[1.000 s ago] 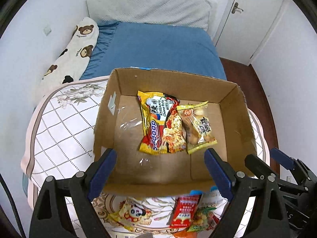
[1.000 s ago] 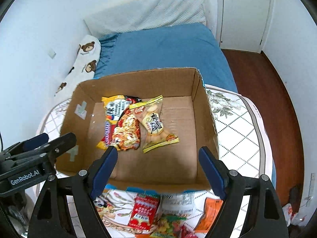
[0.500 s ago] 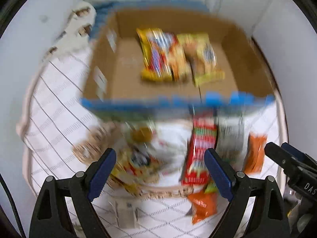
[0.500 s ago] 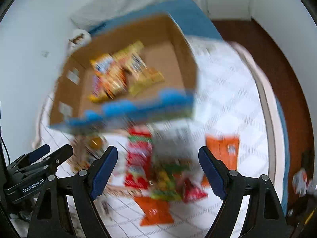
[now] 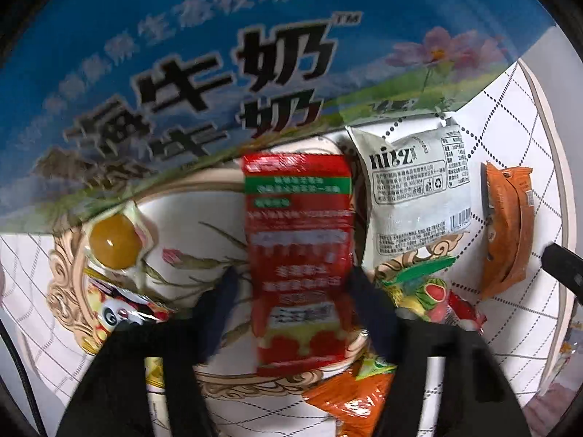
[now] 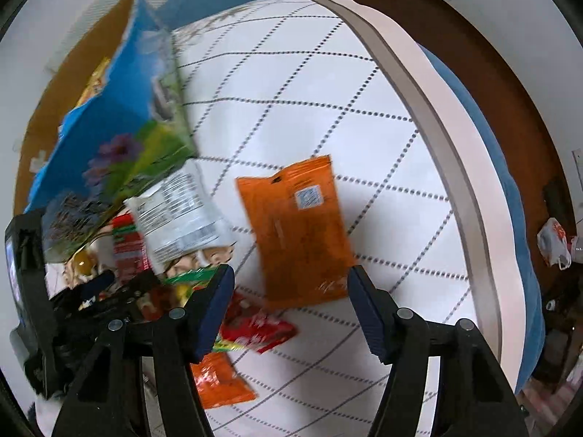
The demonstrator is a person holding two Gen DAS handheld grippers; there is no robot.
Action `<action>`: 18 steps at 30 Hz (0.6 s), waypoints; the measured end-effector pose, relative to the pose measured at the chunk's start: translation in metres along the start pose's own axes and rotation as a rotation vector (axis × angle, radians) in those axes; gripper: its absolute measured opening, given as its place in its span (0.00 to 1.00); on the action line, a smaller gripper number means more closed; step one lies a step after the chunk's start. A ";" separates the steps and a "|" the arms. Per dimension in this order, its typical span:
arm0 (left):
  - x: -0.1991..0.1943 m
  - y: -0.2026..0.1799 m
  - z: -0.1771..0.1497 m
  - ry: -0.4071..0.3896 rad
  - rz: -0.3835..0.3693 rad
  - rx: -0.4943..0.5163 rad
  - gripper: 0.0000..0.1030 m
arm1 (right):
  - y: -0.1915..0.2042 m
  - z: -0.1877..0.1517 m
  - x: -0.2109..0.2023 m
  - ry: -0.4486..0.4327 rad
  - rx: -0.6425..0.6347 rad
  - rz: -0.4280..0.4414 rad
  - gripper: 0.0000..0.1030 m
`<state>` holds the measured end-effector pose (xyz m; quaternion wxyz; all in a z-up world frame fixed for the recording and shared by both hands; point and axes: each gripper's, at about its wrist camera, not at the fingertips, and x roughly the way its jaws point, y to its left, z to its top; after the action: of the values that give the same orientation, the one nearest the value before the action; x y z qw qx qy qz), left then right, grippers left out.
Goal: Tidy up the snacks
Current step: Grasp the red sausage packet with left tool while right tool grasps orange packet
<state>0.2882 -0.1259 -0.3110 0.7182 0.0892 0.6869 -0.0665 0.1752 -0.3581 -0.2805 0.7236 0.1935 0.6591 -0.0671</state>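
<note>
Your left gripper (image 5: 295, 287) points straight down over the red snack packet (image 5: 297, 255), its fingers (image 5: 218, 298) having just been closing, and they now sit against the packet's two long edges, pinching it as far as the blur lets you judge. Your right gripper (image 6: 288, 291) hangs over the orange packet (image 6: 295, 229); its fingers (image 6: 364, 306) have also just been closing, but they are still spread, with the packet's lower end between them and neither pad clearly touching it. The snacks lie on a white quilted cover (image 6: 328, 109) with dotted diamond stitching and a floral border. There is open cover to the right of the orange packet, up to the cover's pale banded edge (image 6: 430, 109), where it drops to blue bedding and dark wood floor. Just beyond the red packet rises the cardboard box (image 5: 182, 54), its glossy outer wall printed blue with large black characters and a pink flower; from the right wrist view you can see its brown inside (image 6: 54, 109) with a yellow packet (image 6: 94, 80) in it. Beside the red packet lie a white foil pouch (image 5: 415, 189), a clear pouch with a round yellow piece (image 5: 114, 242), a panda-printed wrapper (image 5: 120, 313) and a crumpled green and red wrapper (image 5: 430, 291).
</note>
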 end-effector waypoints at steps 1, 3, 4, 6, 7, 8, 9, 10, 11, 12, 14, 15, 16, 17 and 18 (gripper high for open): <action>-0.002 0.002 -0.002 -0.009 0.000 -0.007 0.50 | 0.000 0.004 0.005 0.001 -0.006 -0.014 0.65; -0.006 0.011 -0.010 -0.024 0.012 -0.030 0.50 | 0.003 0.010 0.018 0.017 -0.025 -0.041 0.65; -0.006 0.017 -0.015 -0.020 0.004 -0.047 0.50 | 0.005 0.013 0.026 0.028 -0.033 -0.053 0.65; -0.008 0.034 -0.026 -0.011 -0.015 -0.103 0.50 | 0.009 0.016 0.038 0.050 -0.048 -0.065 0.65; -0.009 0.043 -0.033 -0.005 -0.018 -0.126 0.50 | 0.011 0.017 0.042 0.050 -0.061 -0.083 0.65; -0.008 0.054 -0.043 0.006 -0.019 -0.157 0.50 | 0.014 0.018 0.045 0.048 -0.074 -0.099 0.65; -0.006 0.061 -0.049 0.015 -0.021 -0.176 0.50 | 0.017 0.019 0.048 0.044 -0.088 -0.112 0.65; -0.004 0.069 -0.057 0.027 -0.024 -0.196 0.50 | 0.019 0.018 0.048 0.036 -0.102 -0.116 0.65; -0.001 0.077 -0.065 0.041 -0.025 -0.216 0.50 | 0.021 0.017 0.048 0.031 -0.115 -0.118 0.63; 0.002 0.082 -0.071 0.054 -0.028 -0.231 0.50 | 0.024 0.015 0.048 0.030 -0.134 -0.120 0.62; 0.012 0.092 -0.081 0.086 -0.048 -0.252 0.50 | 0.030 0.005 0.048 0.042 -0.172 -0.122 0.58; 0.015 0.095 -0.083 0.093 -0.059 -0.260 0.50 | 0.031 0.002 0.048 0.051 -0.186 -0.123 0.56; 0.019 0.097 -0.085 0.098 -0.070 -0.269 0.52 | 0.031 -0.002 0.048 0.063 -0.199 -0.125 0.56; 0.022 0.098 -0.084 0.101 -0.082 -0.276 0.53 | 0.032 -0.006 0.048 0.074 -0.208 -0.124 0.56; 0.025 0.099 -0.084 0.102 -0.090 -0.282 0.56 | 0.031 -0.008 0.048 0.084 -0.212 -0.122 0.56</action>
<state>0.2292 -0.0104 -0.3354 0.6841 -0.0402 0.7283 0.0030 0.1843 -0.3193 -0.3219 0.7063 0.0782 0.7028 -0.0326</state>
